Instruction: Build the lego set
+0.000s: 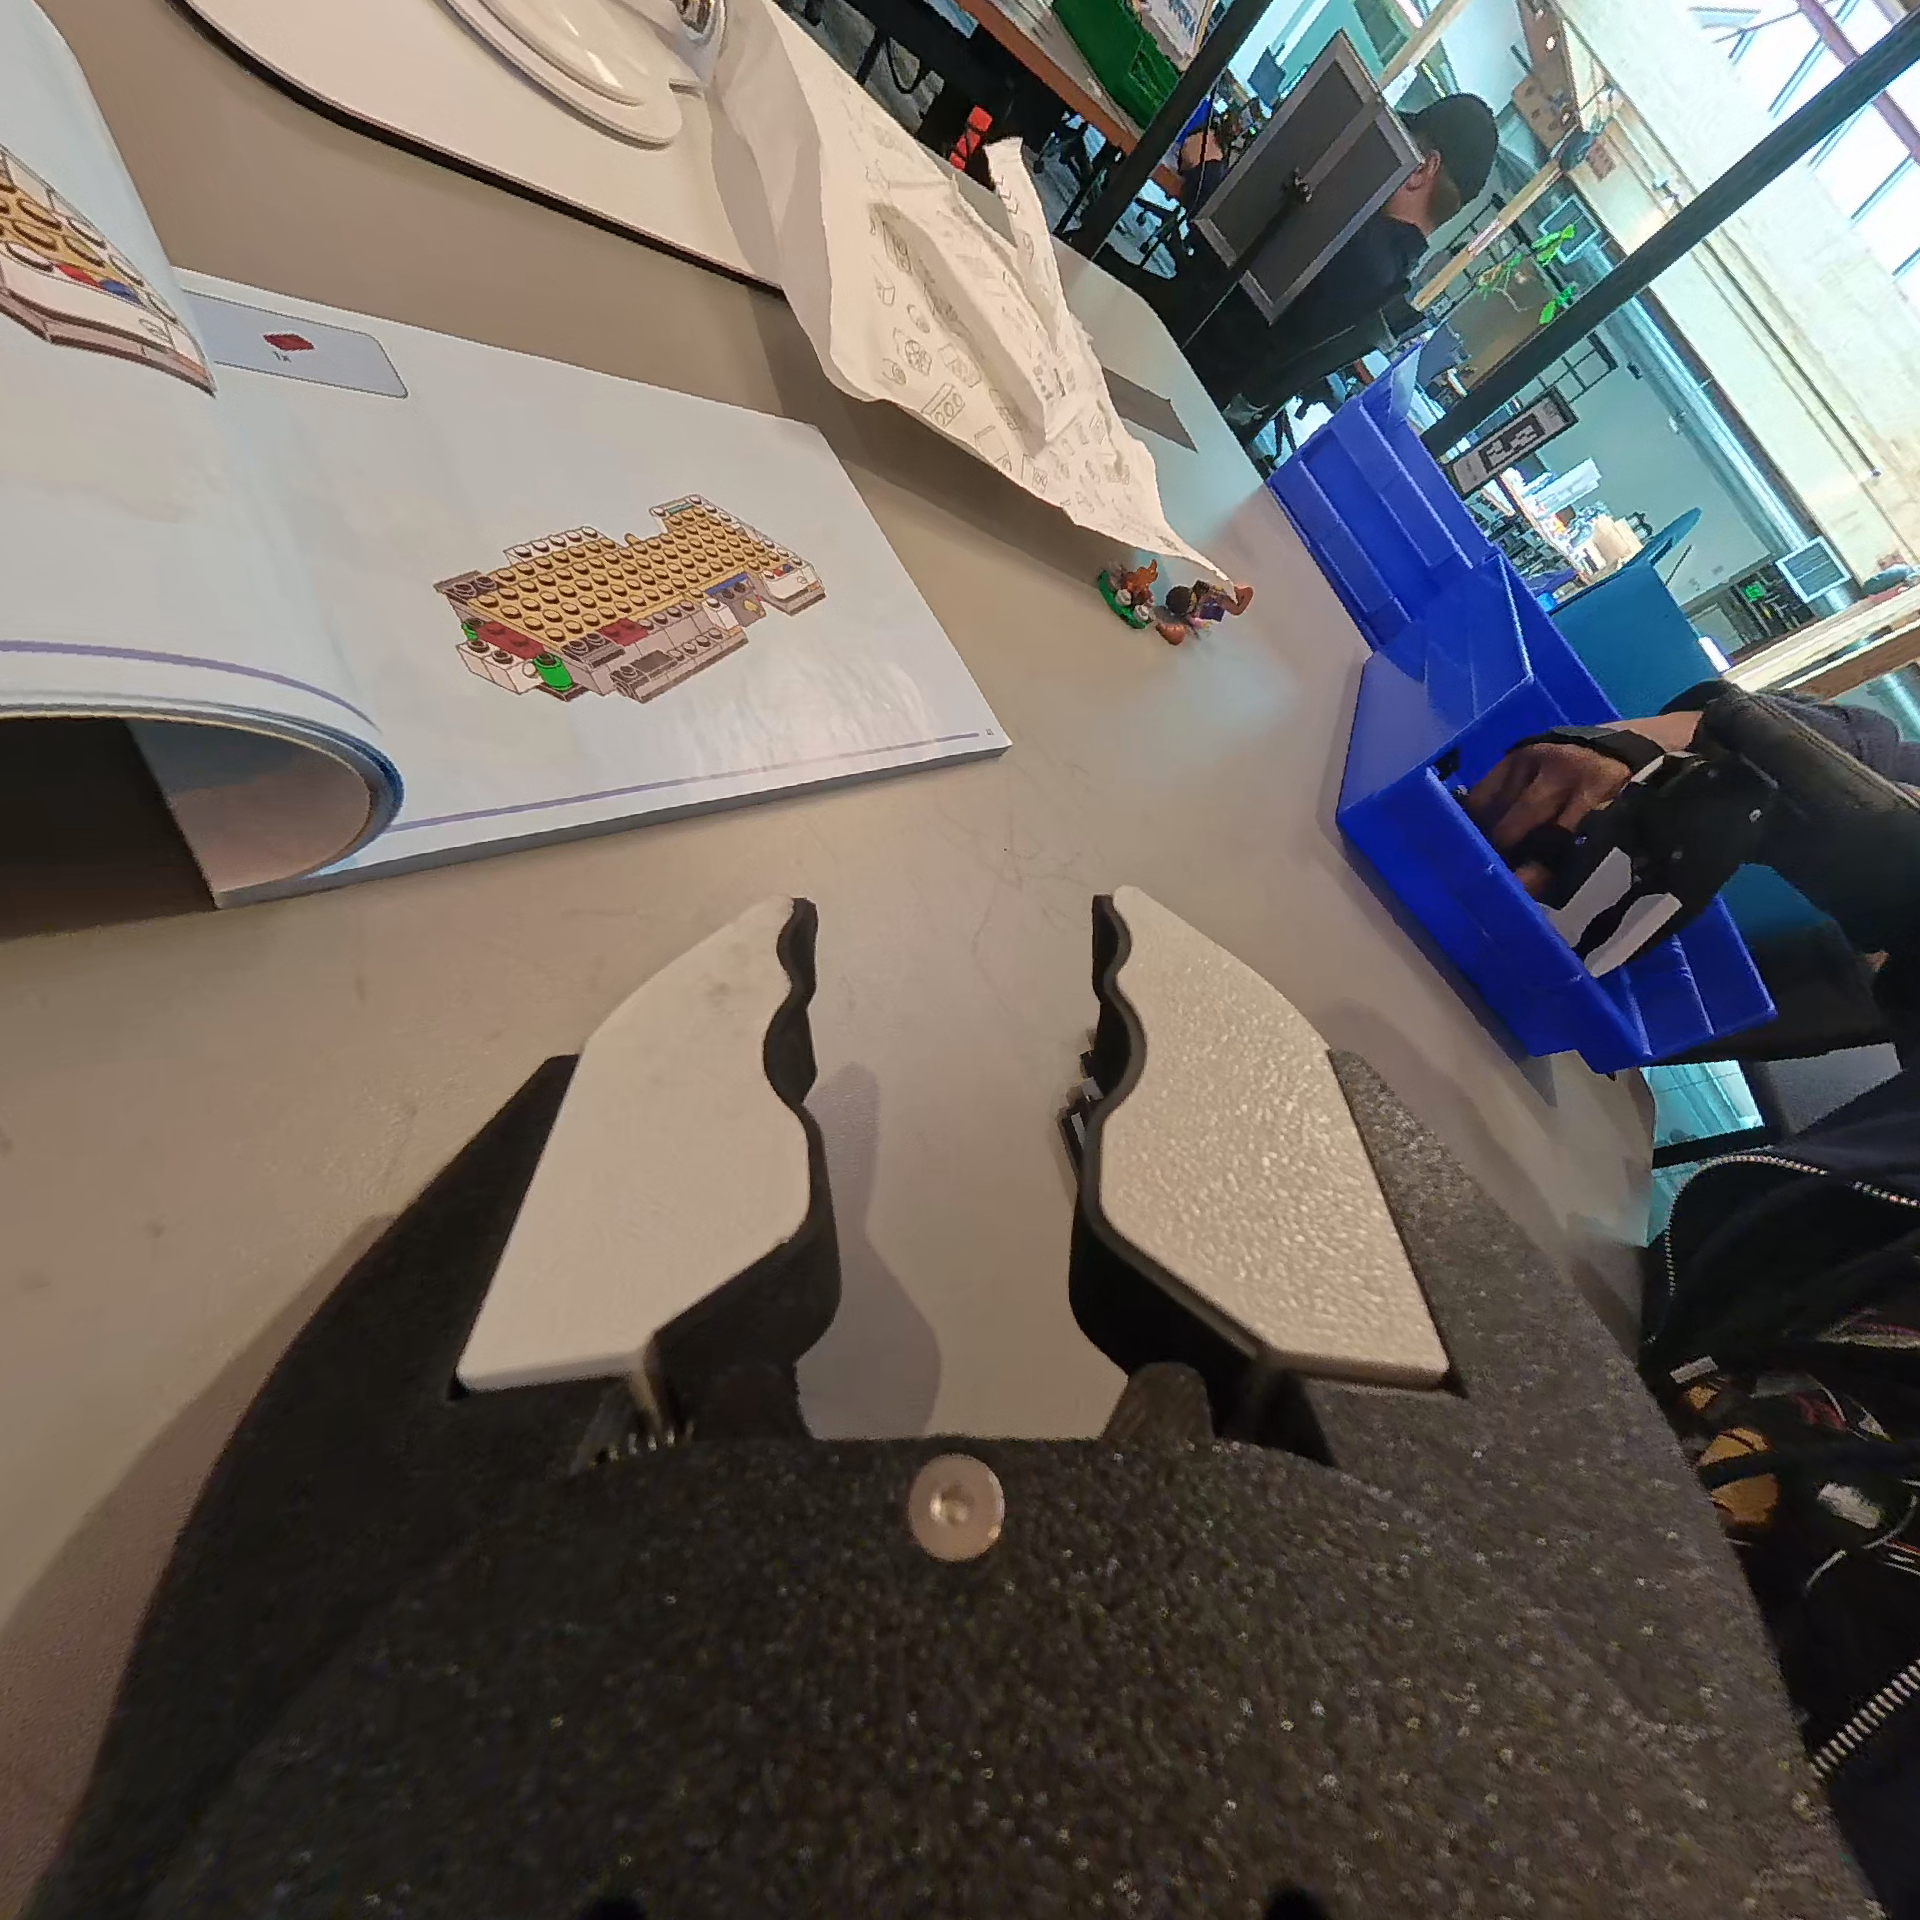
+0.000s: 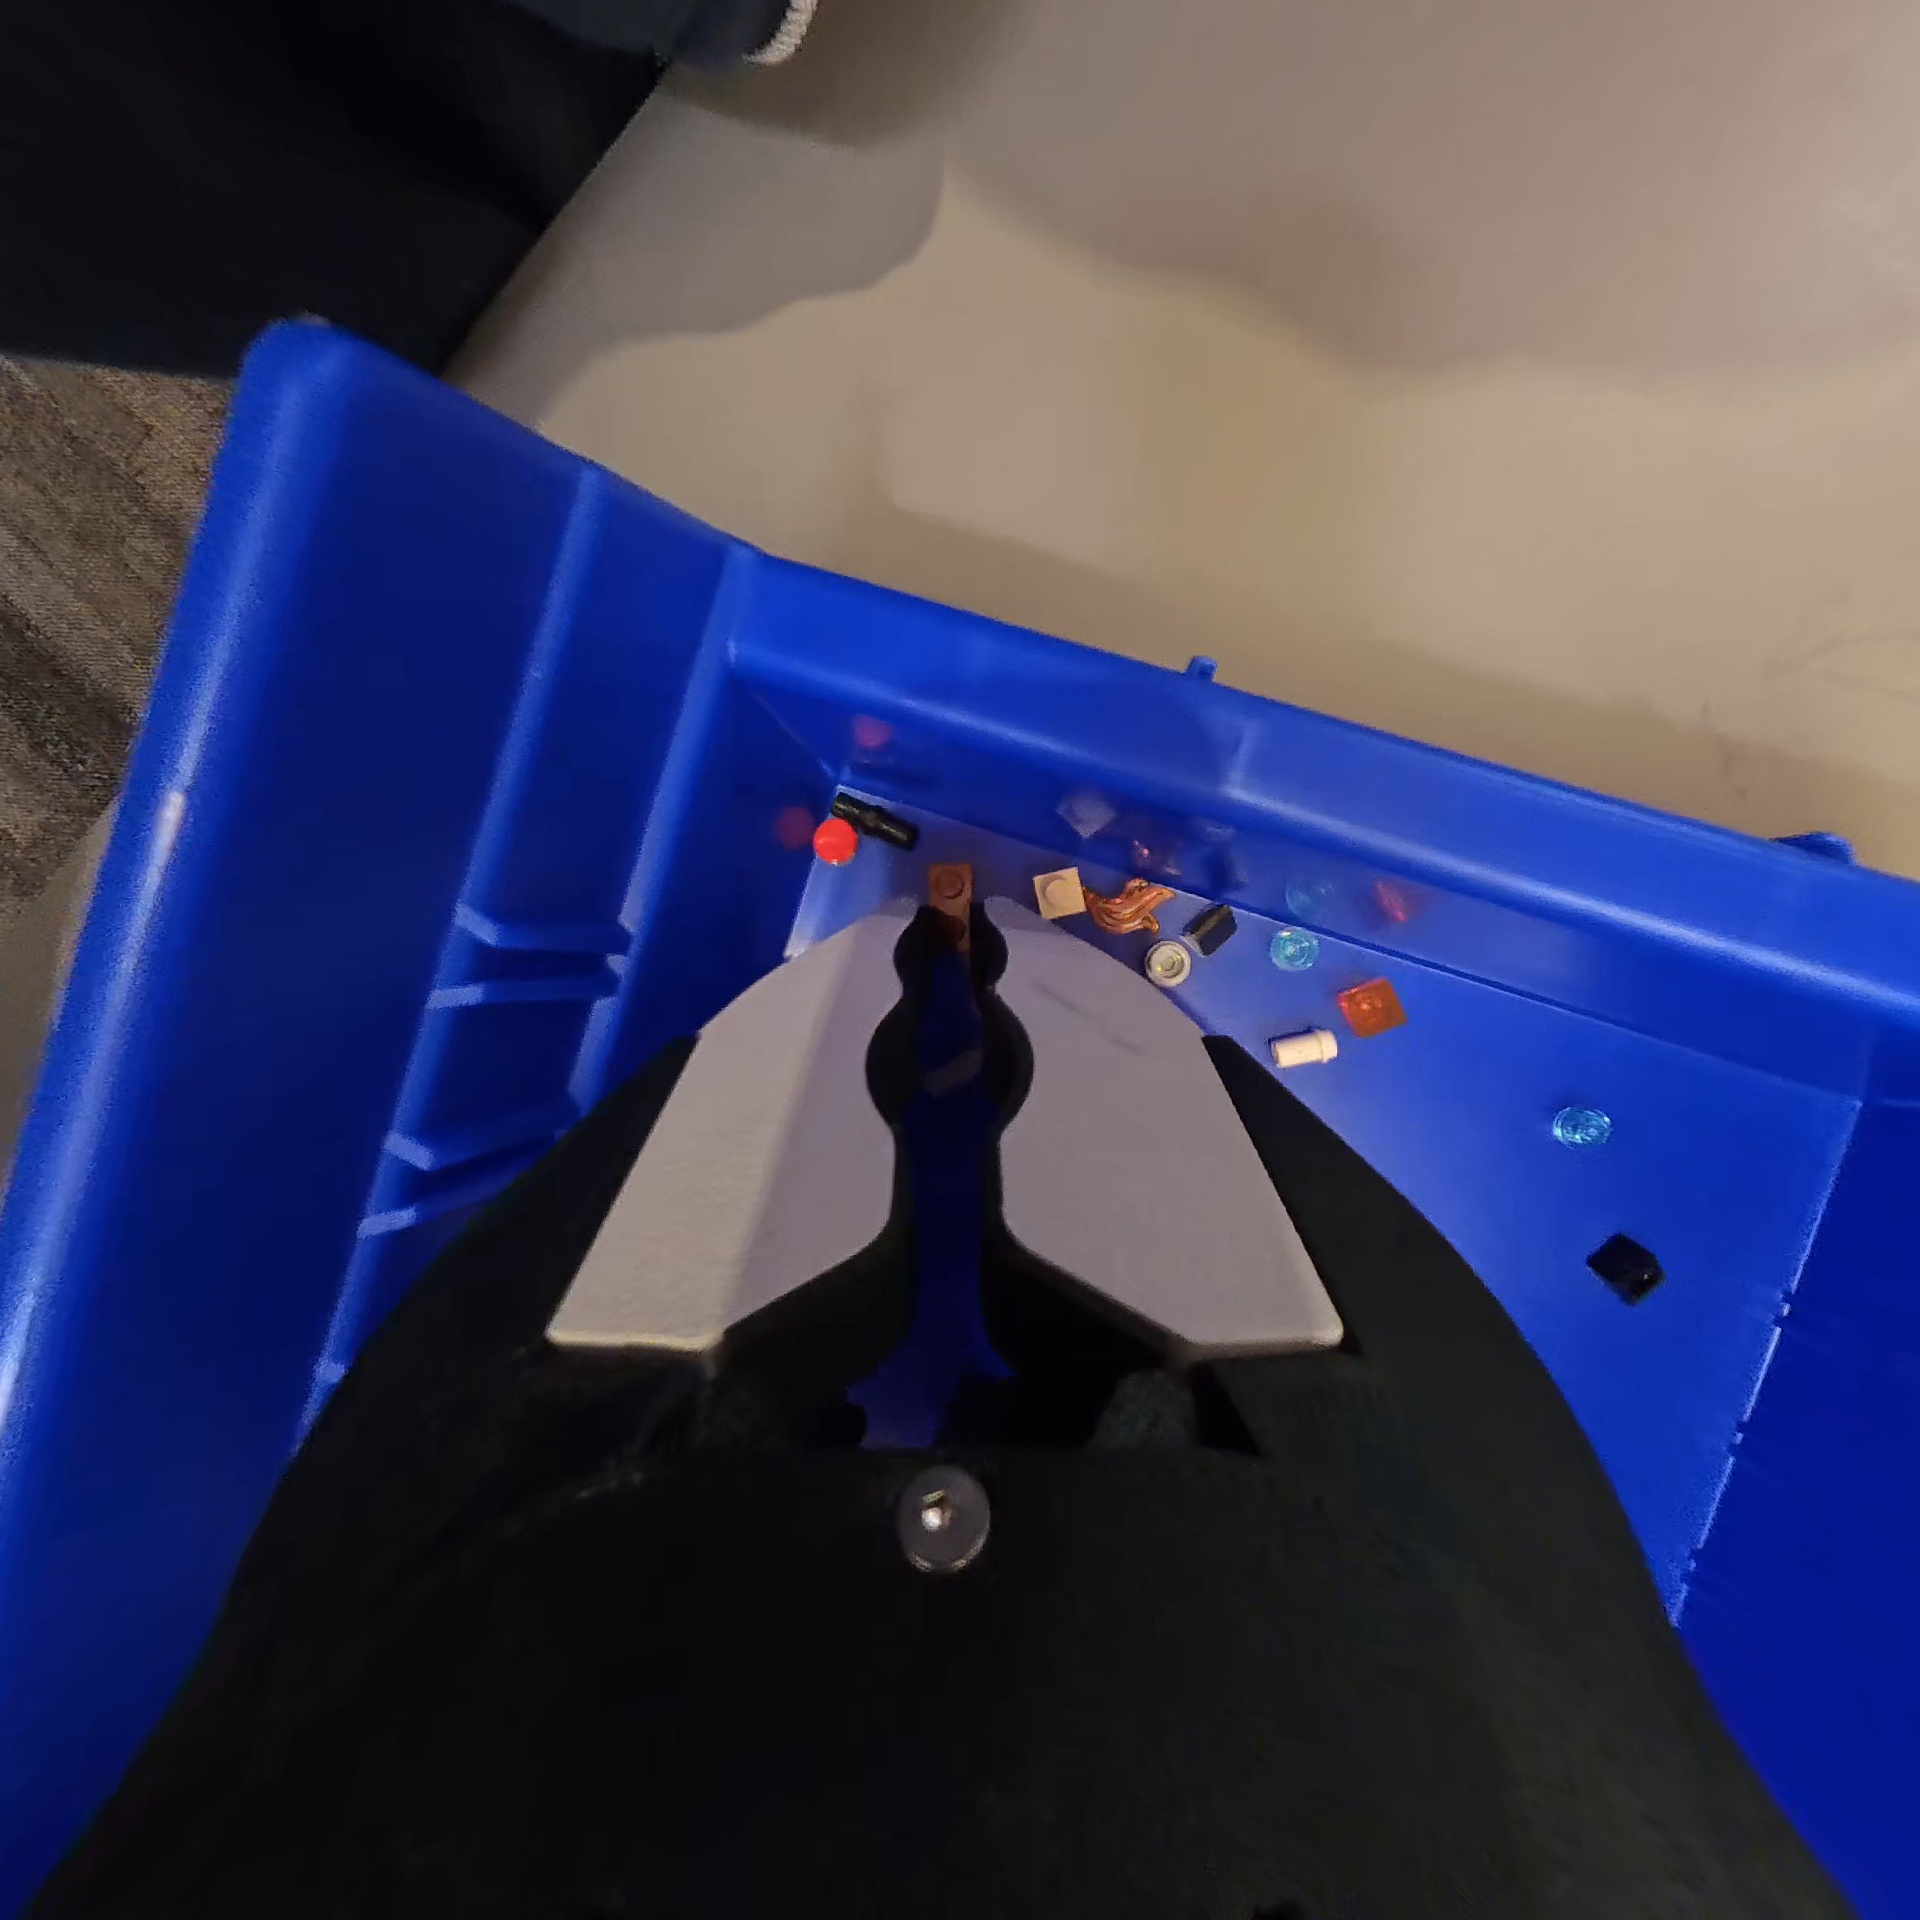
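Right jaws nearly closed, pinching brown plate (image 2: 952,902) by long edges, in blue bin (image 2: 1351,769) corner. Left gripper (image 1: 951,914) wide open, empty, over table (image 1: 1039,810). Plate looks tiny, light, stiff, slick; edge grip likely shallow.

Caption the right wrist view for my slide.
Right claw pinching a brown plate inside a blue bin of small bricks.

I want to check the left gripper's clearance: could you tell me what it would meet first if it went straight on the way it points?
The left gripper, jaws open and empty, points over bare table. Depth is unclear, but the small toy figures probably come first.
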A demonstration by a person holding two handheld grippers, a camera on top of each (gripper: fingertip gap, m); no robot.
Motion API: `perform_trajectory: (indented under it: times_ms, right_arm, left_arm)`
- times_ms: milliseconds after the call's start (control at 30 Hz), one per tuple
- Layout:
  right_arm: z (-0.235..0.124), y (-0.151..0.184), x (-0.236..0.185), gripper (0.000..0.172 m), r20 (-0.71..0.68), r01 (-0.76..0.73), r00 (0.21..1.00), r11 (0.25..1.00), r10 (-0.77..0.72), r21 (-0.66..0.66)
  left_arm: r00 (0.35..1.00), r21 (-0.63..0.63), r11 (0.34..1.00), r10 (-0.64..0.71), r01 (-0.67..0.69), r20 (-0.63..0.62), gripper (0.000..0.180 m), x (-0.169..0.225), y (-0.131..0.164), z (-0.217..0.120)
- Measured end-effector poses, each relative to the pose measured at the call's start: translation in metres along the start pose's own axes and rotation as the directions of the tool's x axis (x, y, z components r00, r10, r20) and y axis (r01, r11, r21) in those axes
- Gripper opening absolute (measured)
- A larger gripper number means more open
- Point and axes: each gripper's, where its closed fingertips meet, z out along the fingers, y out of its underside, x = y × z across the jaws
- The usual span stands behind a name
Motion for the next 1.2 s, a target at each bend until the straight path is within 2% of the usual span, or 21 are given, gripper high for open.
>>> perform_trajectory:
  times_ms: [200, 333, 500, 600, 733, 833, 1033, 1200]
  right_arm:
    - [-0.007, 0.006, 0.005, 0.005, -0.061, -0.031, 0.998, 0.998, 0.027, -0.059]
    - [-0.031, 0.002, 0.015, 0.005, -0.159, -0.088, 0.985, 0.990, 0.070, -0.107]
    - [-0.070, -0.034, 0.040, 0.005, -0.354, -0.136, 0.932, 0.981, 0.079, -0.139]
    - [-0.073, -0.072, 0.060, 0.005, -0.413, -0.132, 0.909, 0.982, 0.065, -0.137]
    - [-0.046, -0.131, 0.102, 0.004, -0.425, -0.058, 0.905, 0.987, -0.011, -0.149]
    - [-0.018, -0.172, 0.145, 0.004, -0.409, 0.018, 0.909, 0.986, -0.085, -0.164]
    - [0.039, -0.236, 0.243, 0.004, -0.352, 0.098, 0.925, 0.985, -0.142, -0.141]
    - [0.087, -0.253, 0.288, 0.004, -0.223, 0.084, 0.969, 0.989, -0.109, -0.119]
  left_arm:
    - [1.000, 0.007, 1.000, 0.013, -0.013, -0.005, 0.052, 0.002, 0.000, -0.001]
    - [0.999, 0.010, 0.999, 0.042, -0.042, -0.022, 0.052, 0.007, 0.000, -0.001]
    - [0.992, -0.005, 0.995, 0.097, -0.098, -0.077, 0.051, 0.018, 0.003, 0.000]
    - [0.979, -0.028, 0.988, 0.144, -0.149, -0.146, 0.051, 0.025, 0.003, 0.001]
    - [0.957, -0.034, 0.976, 0.204, -0.215, -0.206, 0.051, 0.022, -0.004, -0.001]
    - [0.949, 0.018, 0.989, 0.144, -0.145, -0.281, 0.051, 0.023, -0.014, -0.012]
    - [0.970, 0.050, 0.991, 0.131, -0.123, -0.203, 0.050, 0.004, -0.018, -0.034]
    - [0.988, 0.075, 0.993, 0.095, -0.086, -0.125, 0.050, -0.016, -0.029, -0.048]
